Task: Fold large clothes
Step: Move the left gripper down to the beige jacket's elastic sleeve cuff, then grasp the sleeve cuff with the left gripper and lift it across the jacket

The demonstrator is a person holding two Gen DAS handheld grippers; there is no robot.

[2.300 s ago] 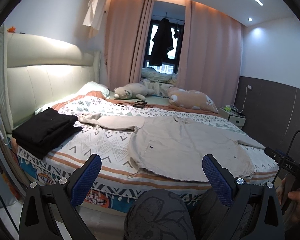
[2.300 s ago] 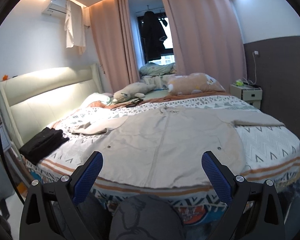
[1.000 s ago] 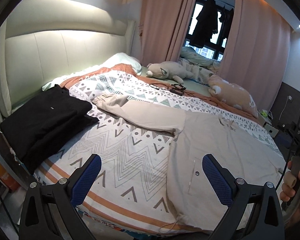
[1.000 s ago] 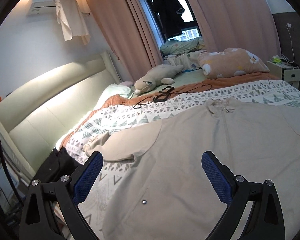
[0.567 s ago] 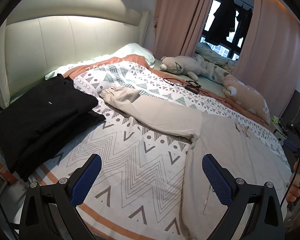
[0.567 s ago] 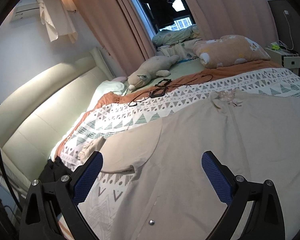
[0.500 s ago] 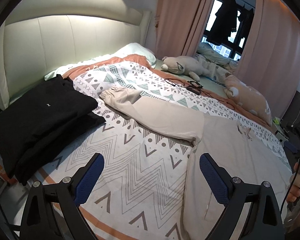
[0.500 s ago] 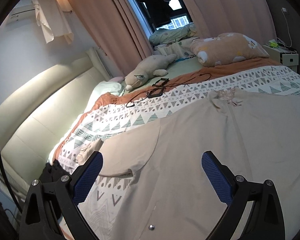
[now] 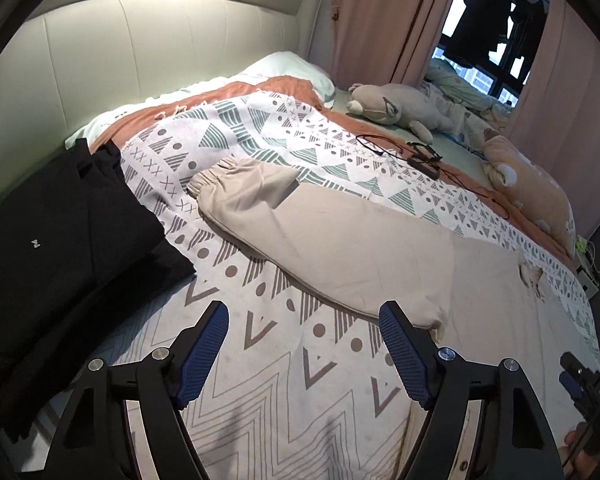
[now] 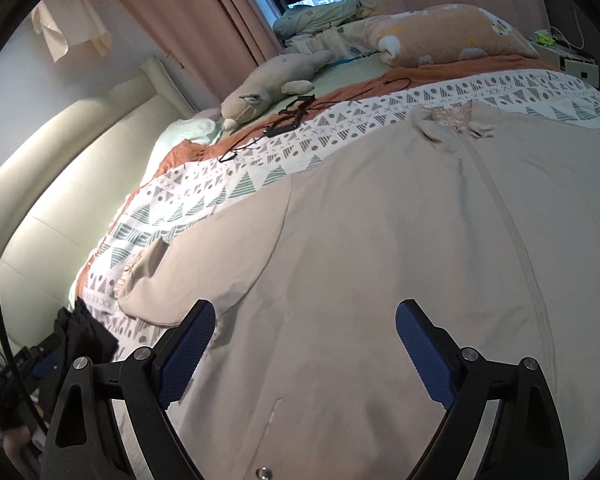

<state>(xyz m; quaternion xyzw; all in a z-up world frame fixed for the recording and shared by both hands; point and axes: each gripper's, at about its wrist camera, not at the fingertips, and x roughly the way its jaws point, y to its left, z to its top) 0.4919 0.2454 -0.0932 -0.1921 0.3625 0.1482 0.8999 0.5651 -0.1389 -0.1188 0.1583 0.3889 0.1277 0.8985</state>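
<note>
A large beige zip jacket lies spread flat, front up, on the patterned bedspread. Its left sleeve stretches toward the headboard, ending in an elastic cuff. My left gripper is open and empty, low over the bedspread just short of the sleeve's underarm. My right gripper is open and empty, low over the jacket's body near the left armpit seam; the sleeve lies to its left. The collar is farther ahead.
A folded black garment pile lies at the bed's left edge by the padded headboard. Plush toys, a peach pillow and a black cable with glasses lie at the far side. A nightstand stands beyond.
Both grippers have moved forward and lower toward the bed. The left one now hovers near the sleeve's underarm, the right one over the jacket's body. Both jaws stand slightly narrower.
</note>
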